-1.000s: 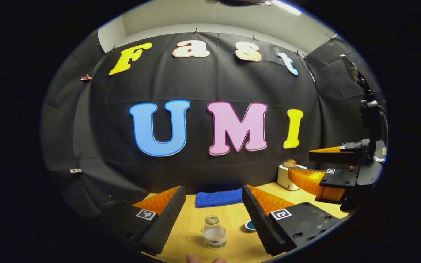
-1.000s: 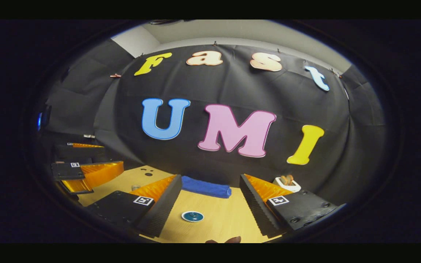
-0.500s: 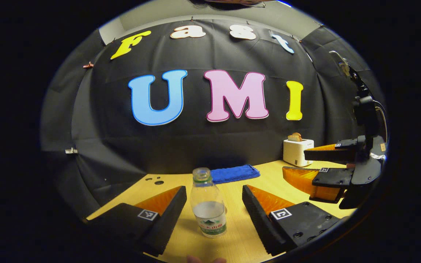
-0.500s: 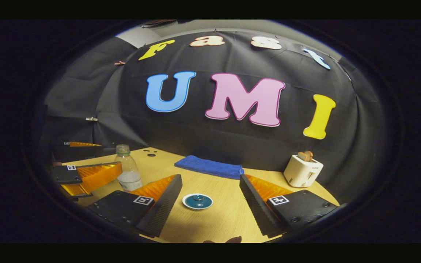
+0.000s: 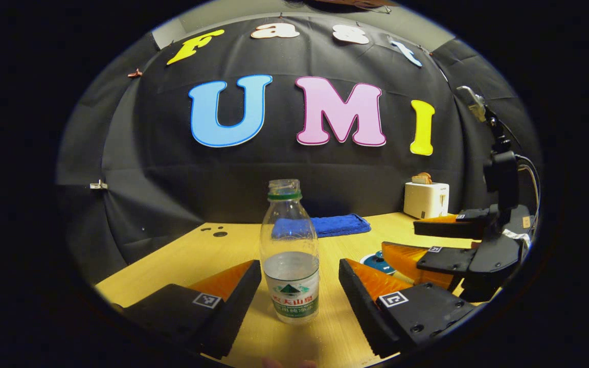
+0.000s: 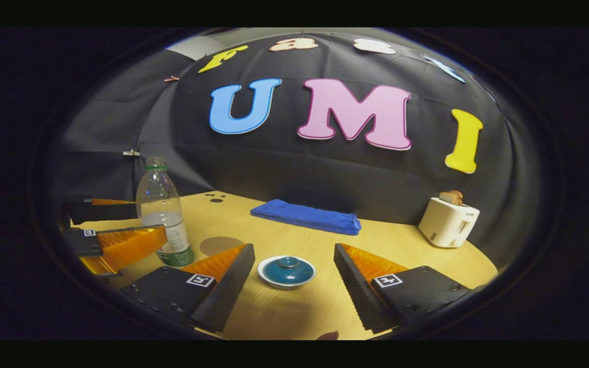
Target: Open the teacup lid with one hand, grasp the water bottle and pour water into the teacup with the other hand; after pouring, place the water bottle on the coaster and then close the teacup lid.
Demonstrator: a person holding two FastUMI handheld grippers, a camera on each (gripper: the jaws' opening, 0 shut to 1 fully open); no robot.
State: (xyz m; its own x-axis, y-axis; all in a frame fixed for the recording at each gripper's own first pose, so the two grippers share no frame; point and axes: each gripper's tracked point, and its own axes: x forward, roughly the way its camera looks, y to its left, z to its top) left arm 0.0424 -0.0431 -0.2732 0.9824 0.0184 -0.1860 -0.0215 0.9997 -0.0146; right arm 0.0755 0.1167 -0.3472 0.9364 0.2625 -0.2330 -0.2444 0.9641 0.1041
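A clear water bottle [image 5: 290, 266] with a green label, part full, stands upright on the wooden table. My left gripper [image 5: 299, 265] is open, with a finger on either side of the bottle and a gap on both sides. A white teacup with its blue lid [image 6: 287, 272] on sits ahead of my right gripper [image 6: 293, 249], which is open and apart from it. A round brown coaster [image 6: 220, 245] lies between the bottle [image 6: 164, 214] and the cup. In the left gripper view the right gripper [image 5: 402, 237] hangs at the right, partly hiding the teacup [image 5: 375, 260].
A folded blue towel [image 6: 307, 217] lies at the back of the table [image 6: 386, 245] by the black cloth wall. A white toaster [image 6: 448, 222] with toast stands at the back right. The left gripper [image 6: 150, 217] shows at the left edge of the right gripper view.
Both grippers have come down and forward toward the table. The bottle now stands taller between the left fingers, and the teacup sits closer between the right fingers. The coaster has come into sight.
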